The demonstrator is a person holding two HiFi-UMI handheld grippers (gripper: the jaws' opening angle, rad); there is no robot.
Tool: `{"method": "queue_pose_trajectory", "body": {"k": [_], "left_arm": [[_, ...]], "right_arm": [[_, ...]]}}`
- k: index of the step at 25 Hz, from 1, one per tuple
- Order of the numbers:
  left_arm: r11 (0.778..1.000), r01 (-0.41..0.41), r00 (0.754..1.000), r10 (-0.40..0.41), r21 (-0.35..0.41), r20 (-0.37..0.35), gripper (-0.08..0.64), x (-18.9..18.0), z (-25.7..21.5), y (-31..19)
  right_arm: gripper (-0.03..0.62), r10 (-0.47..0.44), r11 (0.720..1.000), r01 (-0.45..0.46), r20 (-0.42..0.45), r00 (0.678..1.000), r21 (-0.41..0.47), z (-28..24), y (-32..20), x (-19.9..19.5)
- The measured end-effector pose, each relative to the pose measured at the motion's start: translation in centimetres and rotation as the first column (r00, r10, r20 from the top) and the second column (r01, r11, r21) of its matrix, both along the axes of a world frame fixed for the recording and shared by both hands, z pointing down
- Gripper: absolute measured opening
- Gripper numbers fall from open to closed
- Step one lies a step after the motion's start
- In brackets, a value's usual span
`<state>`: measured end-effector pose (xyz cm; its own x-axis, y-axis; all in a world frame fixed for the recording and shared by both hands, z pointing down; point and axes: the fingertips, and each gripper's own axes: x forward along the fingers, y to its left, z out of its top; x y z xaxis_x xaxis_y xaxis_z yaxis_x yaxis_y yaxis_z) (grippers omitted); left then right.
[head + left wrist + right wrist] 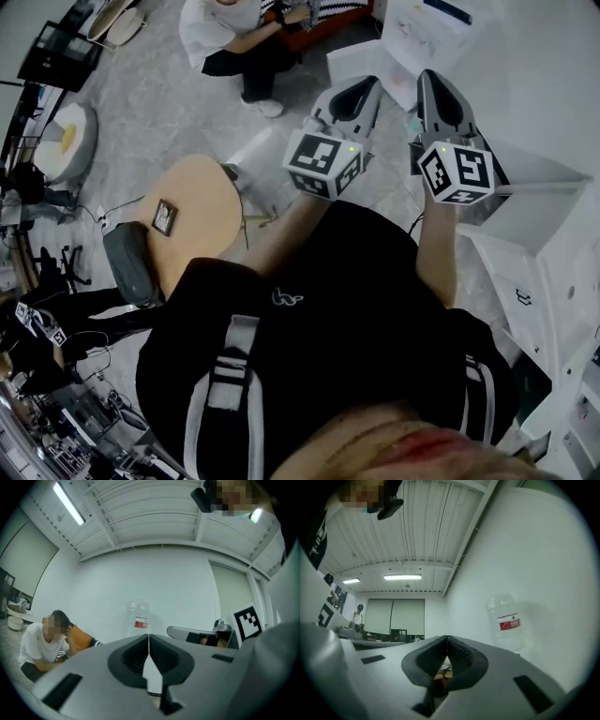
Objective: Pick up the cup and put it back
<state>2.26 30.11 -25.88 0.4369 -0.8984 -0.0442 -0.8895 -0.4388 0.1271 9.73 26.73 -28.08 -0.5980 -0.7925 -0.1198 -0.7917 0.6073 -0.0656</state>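
No cup shows in any view. My left gripper (359, 91) and right gripper (432, 82) are both held up at chest height and point away from me, side by side. In the left gripper view the dark pads of the left gripper (149, 638) meet in a closed line with nothing between them. The right gripper (447, 640) also has its pads pressed together and holds nothing. A clear water bottle with a red label (138, 618) (506, 623) stands against the white wall ahead of both.
A round wooden table (197, 192) with a small framed object (164, 217) is at my lower left, a dark grey chair (131, 262) beside it. A person (230, 33) sits on the floor ahead. White shelves and drawers (534, 244) stand at my right.
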Motion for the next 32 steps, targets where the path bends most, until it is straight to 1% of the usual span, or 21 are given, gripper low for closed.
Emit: {"method": "queue_pose_trajectory", "body": {"k": [4, 7, 10, 14, 19, 24, 27, 29, 32], "left_arm": [[1.0, 0.008, 1.0, -0.008, -0.011, 0.015, 0.014, -0.4, 0.2, 0.2], [0.999, 0.019, 1.0, -0.018, -0.032, 0.011, 0.014, -1.5, 0.8, 0.0], [0.999, 0.022, 1.0, -0.022, -0.042, -0.006, 0.014, -2.6, 1.0, -1.2], [0.999, 0.006, 1.0, -0.007, -0.048, -0.018, 0.014, -3.4, 1.3, -3.6], [0.997, -0.009, 0.999, 0.007, -0.072, -0.035, 0.014, -4.2, 2.6, -7.7], [0.994, -0.026, 0.999, 0.023, -0.108, -0.031, 0.014, -5.9, 4.1, -13.0], [0.991, -0.045, 0.999, 0.045, -0.126, -0.005, 0.014, -7.1, 4.8, -16.5], [0.989, -0.063, 0.998, 0.066, -0.137, 0.013, 0.014, -7.9, 5.3, -19.1], [0.982, -0.095, 0.995, 0.097, -0.162, 0.007, 0.014, -9.1, 5.9, -22.8]], "right_arm": [[0.01, 0.001, 1.0, -0.001, 0.014, 1.0, -0.017, 0.5, -0.3, -0.1], [0.009, 0.001, 0.999, -0.001, 0.014, 1.0, -0.033, 1.0, -0.5, -0.7], [0.011, 0.01, 0.999, -0.009, 0.005, 1.0, -0.04, 1.2, -0.9, -1.3], [0.011, 0.046, 0.997, -0.046, -0.007, 0.999, -0.06, 1.8, -2.5, -1.1], [0.01, 0.082, 0.993, -0.082, -0.009, 0.997, -0.084, 3.1, -5.5, -1.0], [0.01, 0.109, 0.99, -0.107, 0.021, 0.994, -0.093, 3.7, -10.0, -2.1], [0.011, 0.117, 0.99, -0.113, 0.039, 0.992, -0.089, 3.5, -13.4, -3.5], [0.01, 0.108, 0.991, -0.105, 0.036, 0.993, -0.083, 3.3, -16.0, -4.9], [0.011, 0.097, 0.991, -0.094, 0.031, 0.995, -0.094, 3.5, -20.2, -6.7]]}}
